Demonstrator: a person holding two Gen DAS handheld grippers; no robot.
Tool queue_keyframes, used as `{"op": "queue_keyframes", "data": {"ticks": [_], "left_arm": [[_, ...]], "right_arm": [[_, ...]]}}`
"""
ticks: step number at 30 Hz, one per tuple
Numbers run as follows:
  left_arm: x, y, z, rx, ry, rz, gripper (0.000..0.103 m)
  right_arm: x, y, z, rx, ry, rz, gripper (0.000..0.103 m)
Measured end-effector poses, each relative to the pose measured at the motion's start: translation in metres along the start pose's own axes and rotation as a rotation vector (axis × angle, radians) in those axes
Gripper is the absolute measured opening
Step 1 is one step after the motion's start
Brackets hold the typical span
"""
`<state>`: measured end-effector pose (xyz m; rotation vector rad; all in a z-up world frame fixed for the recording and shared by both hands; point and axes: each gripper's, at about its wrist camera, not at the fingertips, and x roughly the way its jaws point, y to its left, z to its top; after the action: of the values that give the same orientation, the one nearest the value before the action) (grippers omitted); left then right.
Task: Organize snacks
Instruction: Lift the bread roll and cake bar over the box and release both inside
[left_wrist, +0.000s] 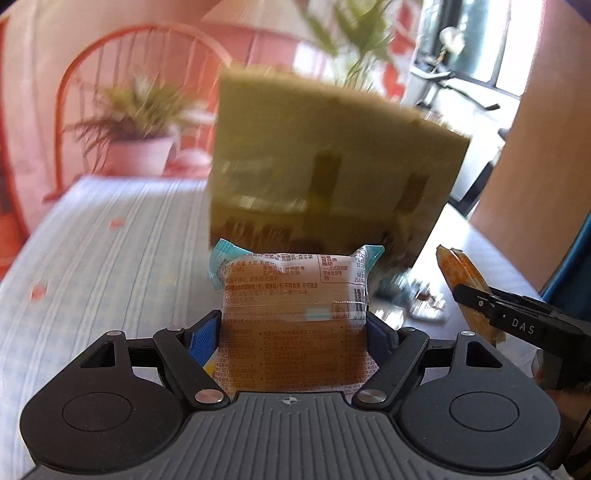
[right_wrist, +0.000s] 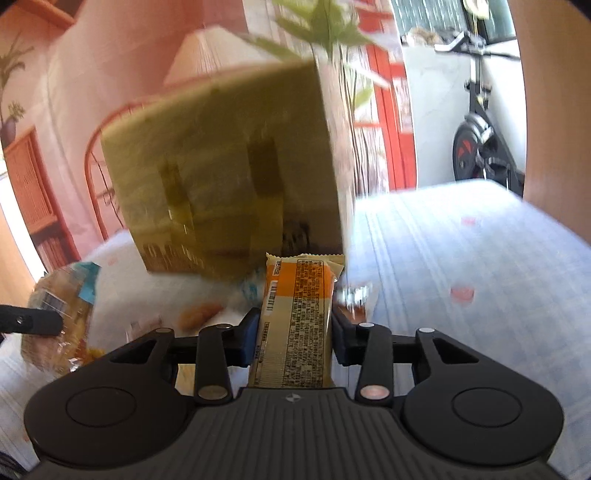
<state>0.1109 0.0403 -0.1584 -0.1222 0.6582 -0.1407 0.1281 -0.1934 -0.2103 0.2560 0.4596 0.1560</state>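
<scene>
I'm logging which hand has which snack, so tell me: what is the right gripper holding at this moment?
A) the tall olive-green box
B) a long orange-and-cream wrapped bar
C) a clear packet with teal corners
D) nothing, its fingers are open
B: in the right wrist view the right gripper is clamped on the long orange-and-cream wrapped bar, while the clear teal-cornered pastry packet sits in the left gripper, and the tall olive-green box stands beyond.

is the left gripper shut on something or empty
Shut on a snack: the left gripper has its blue pads pressed against both sides of a clear-wrapped brown snack packet, held above the table.
</scene>
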Motion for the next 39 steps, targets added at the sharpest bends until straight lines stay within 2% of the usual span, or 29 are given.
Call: {"op": "queue_keyframes", "data": {"ticks": [9,14,17,22,26,28,32,39], "left_arm": [[-0.02,-0.008,0.096,0.003,-0.188,-0.087,0.081],[-0.013,-0.011,0.152,0.021,-0.225,-0.063,0.081],[-0.004,-0.014,0.182,0.014,-0.241,-0.082,0.081],[0.025,-0.018,0.231,0.034,-0.232,-0.082,0.081],[0.059,-0.024,0.259,0.06,-0.194,-0.09,0.081],[0.079,-0.03,0.266,0.099,-0.155,-0.085,0.081],[0.115,-0.042,0.269,0.174,-0.099,-0.028,0.082],[0.154,-0.049,0.27,0.202,-0.018,-0.044,0.084]], "right_arm": [[-0.027,0.017,0.093,-0.058,-0.208,0.079,0.041],[-0.021,0.02,0.151,-0.087,-0.301,0.091,0.041],[-0.006,0.015,0.179,-0.077,-0.326,0.09,0.041],[0.035,0.008,0.209,-0.034,-0.277,0.097,0.041],[0.067,0.009,0.216,-0.025,-0.218,0.075,0.041],[0.08,0.008,0.217,-0.015,-0.191,0.058,0.041],[0.097,0.007,0.215,-0.016,-0.155,0.046,0.041],[0.114,0.002,0.21,-0.015,-0.116,0.039,0.041]]}}
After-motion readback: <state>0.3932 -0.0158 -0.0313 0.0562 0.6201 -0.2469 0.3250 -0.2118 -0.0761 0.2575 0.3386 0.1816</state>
